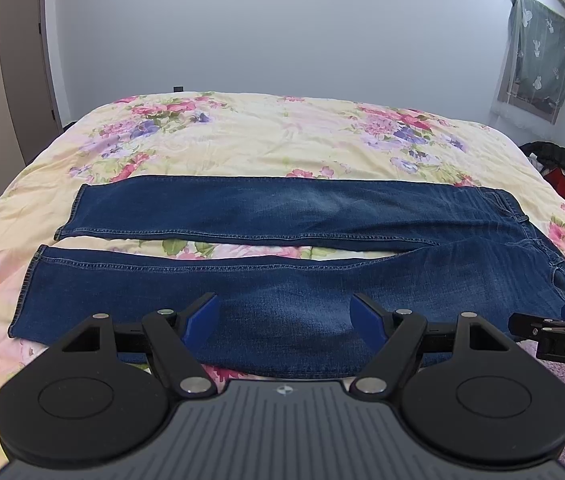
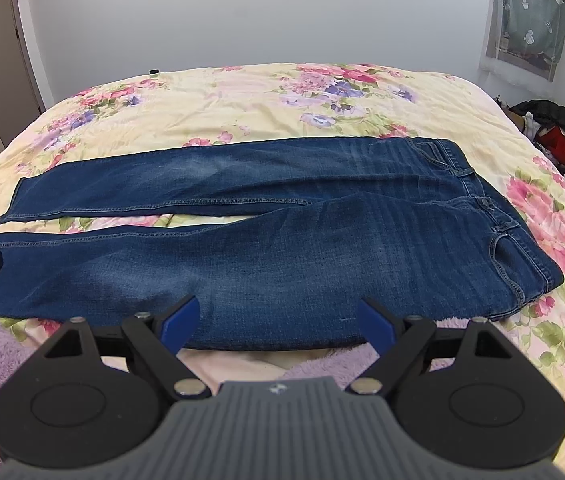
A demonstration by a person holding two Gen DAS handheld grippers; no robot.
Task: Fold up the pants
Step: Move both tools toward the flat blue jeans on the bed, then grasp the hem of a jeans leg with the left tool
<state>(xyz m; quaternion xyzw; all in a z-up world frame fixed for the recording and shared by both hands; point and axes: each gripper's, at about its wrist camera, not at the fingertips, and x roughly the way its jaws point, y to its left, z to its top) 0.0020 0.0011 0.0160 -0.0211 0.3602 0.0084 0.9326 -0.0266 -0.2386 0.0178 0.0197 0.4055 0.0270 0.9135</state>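
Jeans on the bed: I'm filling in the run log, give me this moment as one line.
jeans flat, unfolded, legs apart | bedspread under them | left gripper open, empty | right gripper open, empty | fold not begun

The pants (image 1: 282,240) lie flat across the bed (image 1: 262,136), legs to the left, waistband to the right, both legs side by side with a gap between. Right of the bed sits a heap of clothes (image 1: 558,172). Both grippers, left (image 1: 284,316) and right (image 2: 278,322), hang at the pants' near edge.
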